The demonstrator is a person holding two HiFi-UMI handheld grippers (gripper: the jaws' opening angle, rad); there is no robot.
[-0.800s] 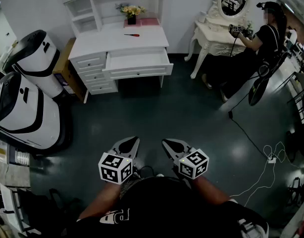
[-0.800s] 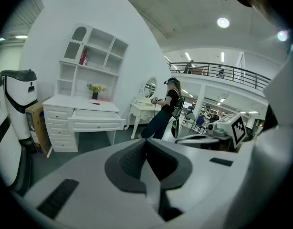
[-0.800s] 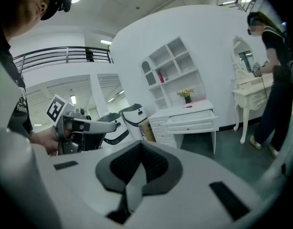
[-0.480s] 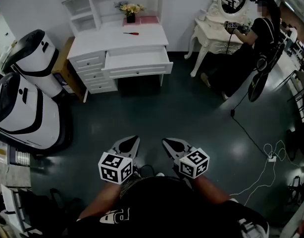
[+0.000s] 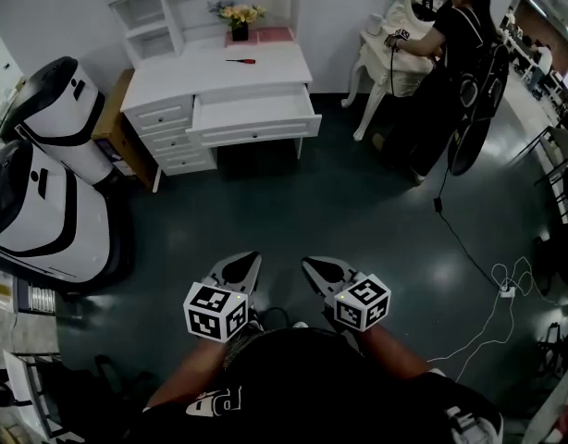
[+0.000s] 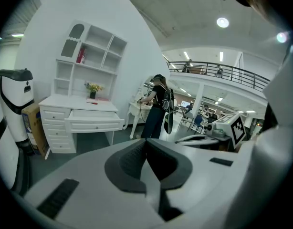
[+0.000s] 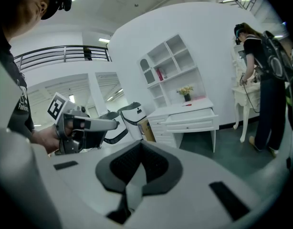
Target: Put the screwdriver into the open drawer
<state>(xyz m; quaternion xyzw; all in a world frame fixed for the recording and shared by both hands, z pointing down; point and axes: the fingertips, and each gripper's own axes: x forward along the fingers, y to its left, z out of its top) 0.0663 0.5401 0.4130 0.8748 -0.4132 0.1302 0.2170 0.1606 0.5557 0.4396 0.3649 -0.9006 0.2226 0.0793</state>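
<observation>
left claw (image 5: 248, 261) and right claw (image 5: 312, 265) held low, close to the person's body, over dark floor (image 5: 358, 211); jaws together on each, nothing between them. screwdriver (image 5: 240, 61), red handle, lies on top of the white bench (image 5: 173, 80), behind the open drawer (image 5: 254, 111), near a flower vase (image 5: 239, 31). both claws well apart from the bench. another person (image 5: 450, 40) stands at a dressing table (image 5: 395, 58) on the right

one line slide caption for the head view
Left claw and right claw, shut and empty, far from the white desk; screwdriver lies on top behind the open drawer.
</observation>
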